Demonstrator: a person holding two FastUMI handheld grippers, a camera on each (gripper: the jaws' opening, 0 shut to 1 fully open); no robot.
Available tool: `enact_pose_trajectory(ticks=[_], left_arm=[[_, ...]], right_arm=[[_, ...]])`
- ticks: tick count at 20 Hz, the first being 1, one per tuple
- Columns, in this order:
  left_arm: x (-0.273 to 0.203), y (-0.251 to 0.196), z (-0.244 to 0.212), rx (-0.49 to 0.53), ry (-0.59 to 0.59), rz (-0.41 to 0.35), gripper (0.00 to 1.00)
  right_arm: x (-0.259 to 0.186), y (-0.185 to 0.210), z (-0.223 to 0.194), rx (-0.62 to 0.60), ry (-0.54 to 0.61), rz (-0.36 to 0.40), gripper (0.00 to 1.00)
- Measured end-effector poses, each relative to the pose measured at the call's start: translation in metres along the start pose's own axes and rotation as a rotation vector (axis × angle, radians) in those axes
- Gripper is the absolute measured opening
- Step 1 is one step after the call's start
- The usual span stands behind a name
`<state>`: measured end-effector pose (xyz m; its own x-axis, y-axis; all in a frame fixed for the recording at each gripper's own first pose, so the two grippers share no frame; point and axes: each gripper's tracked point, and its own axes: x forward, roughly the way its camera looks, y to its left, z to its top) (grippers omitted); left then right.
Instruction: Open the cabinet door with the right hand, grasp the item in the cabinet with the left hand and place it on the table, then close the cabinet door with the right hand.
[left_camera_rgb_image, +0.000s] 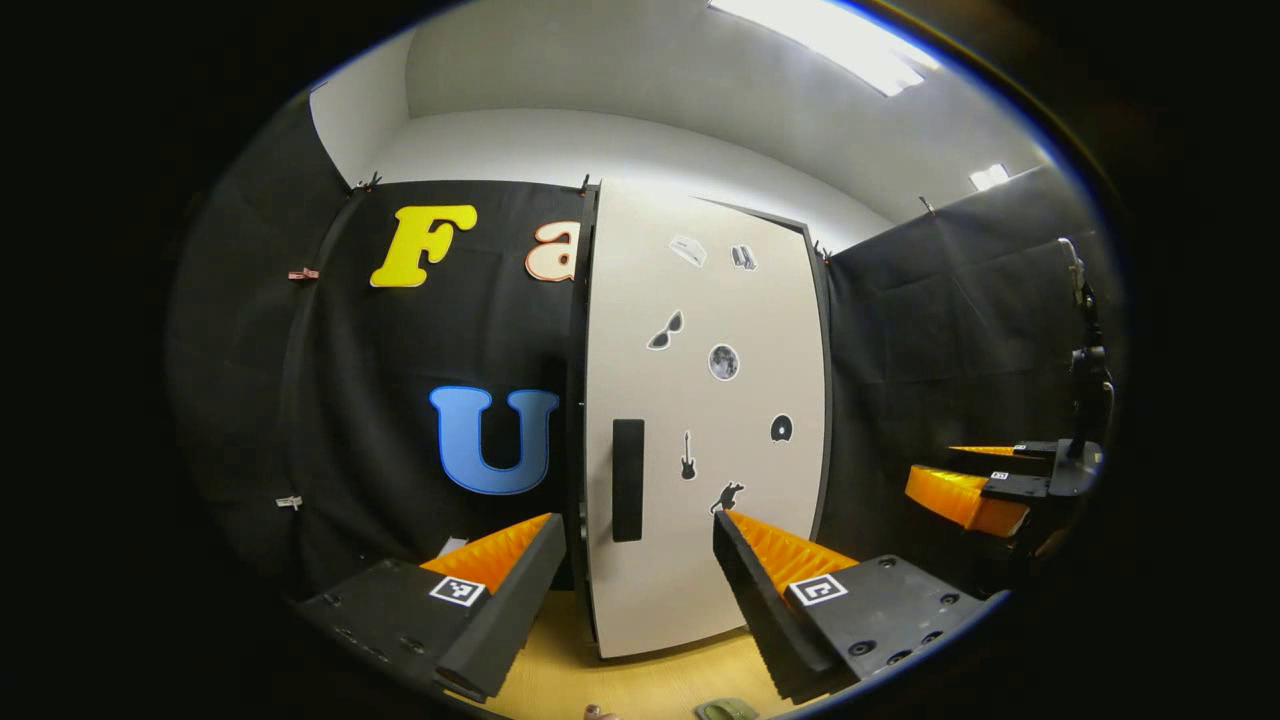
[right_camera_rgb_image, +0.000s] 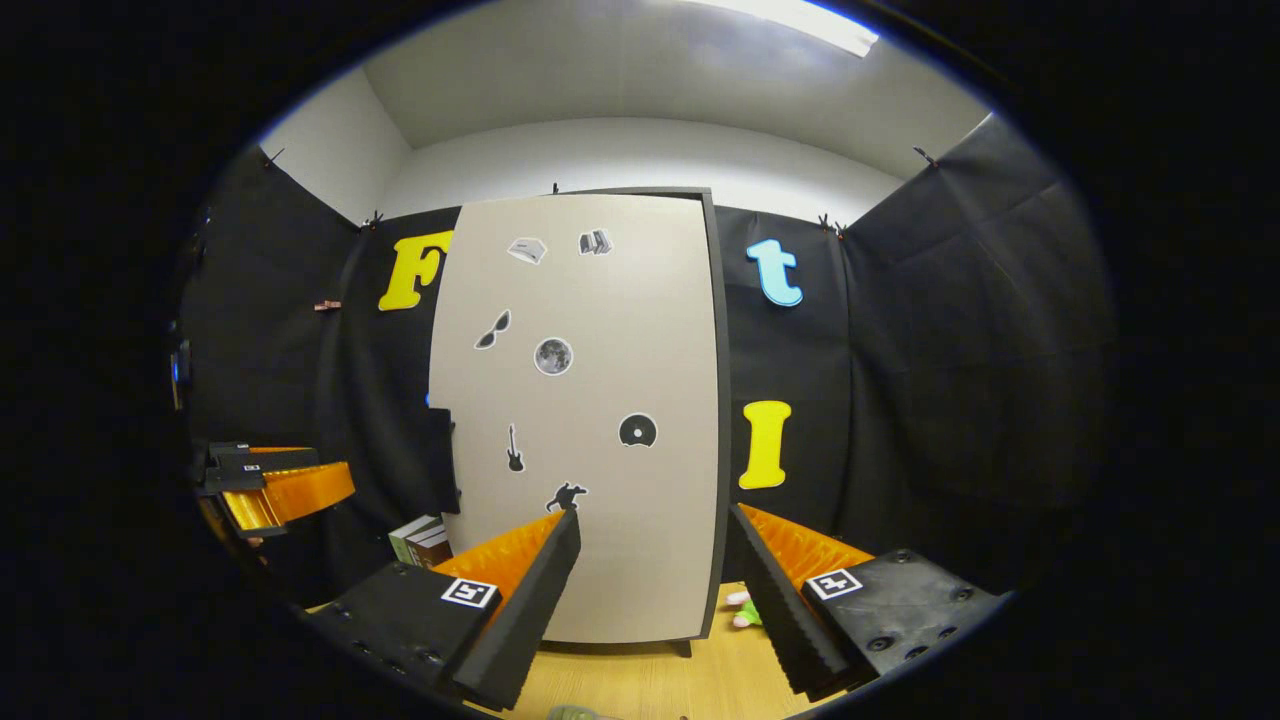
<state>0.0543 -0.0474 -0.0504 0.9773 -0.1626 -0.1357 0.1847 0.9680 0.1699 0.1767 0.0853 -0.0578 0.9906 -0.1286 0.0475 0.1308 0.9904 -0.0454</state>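
A booth walled in black cloth is seen, with a wooden counter (right_camera_rgb_image: 650, 680) carrying a tall pale cabinet whose door (right_camera_rgb_image: 590, 410) is decorated with small stickers. The door is judged closed or very nearly so: its face is presented flat in the right gripper view and no interior is visible. A dark vertical handle (left_camera_rgb_image: 627, 480) is mounted near the door's left edge, its long axis upright. The item inside is hidden, so its place and heading cannot be told. No step of the task is judged done; opening, retrieval and closing all remain. The left hand-held gripper (left_camera_rgb_image: 630, 580) is held wide, empty, in front of the handle. The right hand-held gripper (right_camera_rgb_image: 650, 590) is likewise spread wide, empty, apart from the door.
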Motion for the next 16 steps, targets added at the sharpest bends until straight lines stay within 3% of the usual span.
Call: enact_pose_trajectory(ticks=[16], left_arm=[[0.002,-0.011,0.000,0.011,0.006,-0.026,0.94]], right_arm=[[0.001,-0.001,0.002,-0.006,0.006,-0.010,0.96]])
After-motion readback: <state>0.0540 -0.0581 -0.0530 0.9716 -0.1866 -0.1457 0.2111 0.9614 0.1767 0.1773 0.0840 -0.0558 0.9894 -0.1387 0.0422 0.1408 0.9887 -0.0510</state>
